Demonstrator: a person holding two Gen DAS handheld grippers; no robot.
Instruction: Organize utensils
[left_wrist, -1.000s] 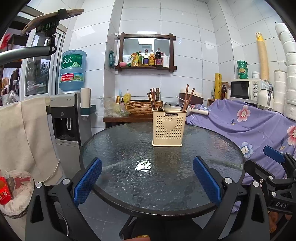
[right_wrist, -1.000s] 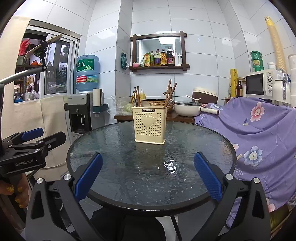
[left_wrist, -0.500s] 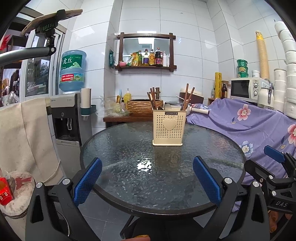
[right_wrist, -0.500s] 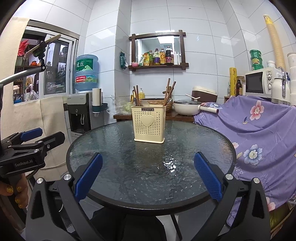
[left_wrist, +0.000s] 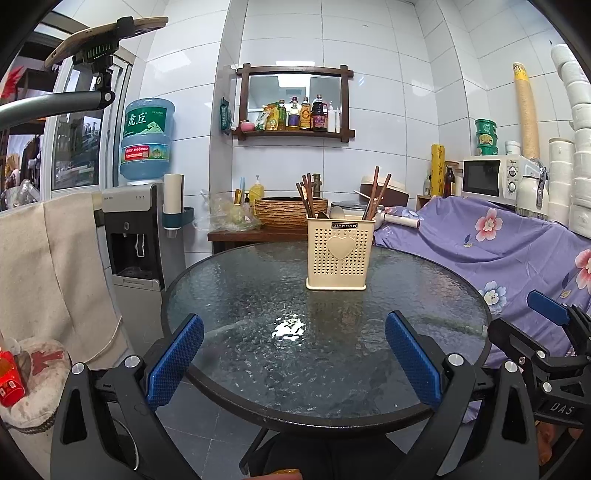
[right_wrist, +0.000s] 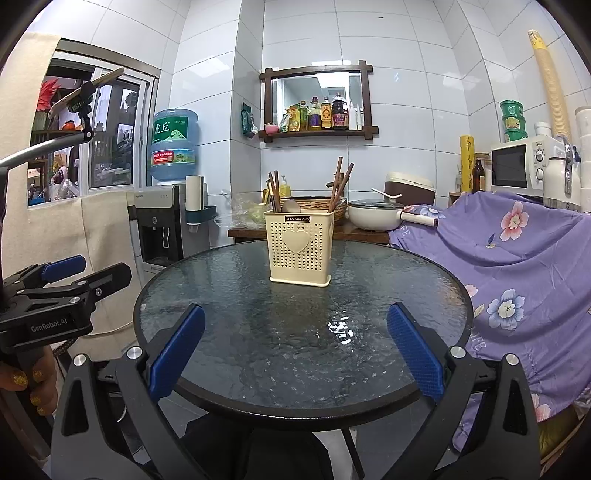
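A cream perforated utensil holder (left_wrist: 340, 253) (right_wrist: 300, 246) with a heart on its front stands upright toward the far side of the round glass table (left_wrist: 258, 295) (right_wrist: 236, 295). Brown chopsticks (left_wrist: 376, 194) (right_wrist: 338, 184) and a spoon (right_wrist: 290, 204) stick out of its top. My left gripper (left_wrist: 293, 360) hangs open over the near table edge, nothing between its blue pads. My right gripper (right_wrist: 295, 354) is likewise open and empty at the near edge. Each gripper shows at the side of the other's view.
A water dispenser (left_wrist: 138, 229) stands left of the table. A purple flowered cloth (right_wrist: 517, 266) covers furniture on the right, with a microwave (left_wrist: 491, 177) behind. A side table at the back holds a woven basket (left_wrist: 280, 214) and a white pan (right_wrist: 373, 218). A wall shelf (right_wrist: 317, 107) carries bottles.
Both grippers have drifted very slightly; the view barely shifts. The holder and utensils stay where they were, and both grippers remain open.
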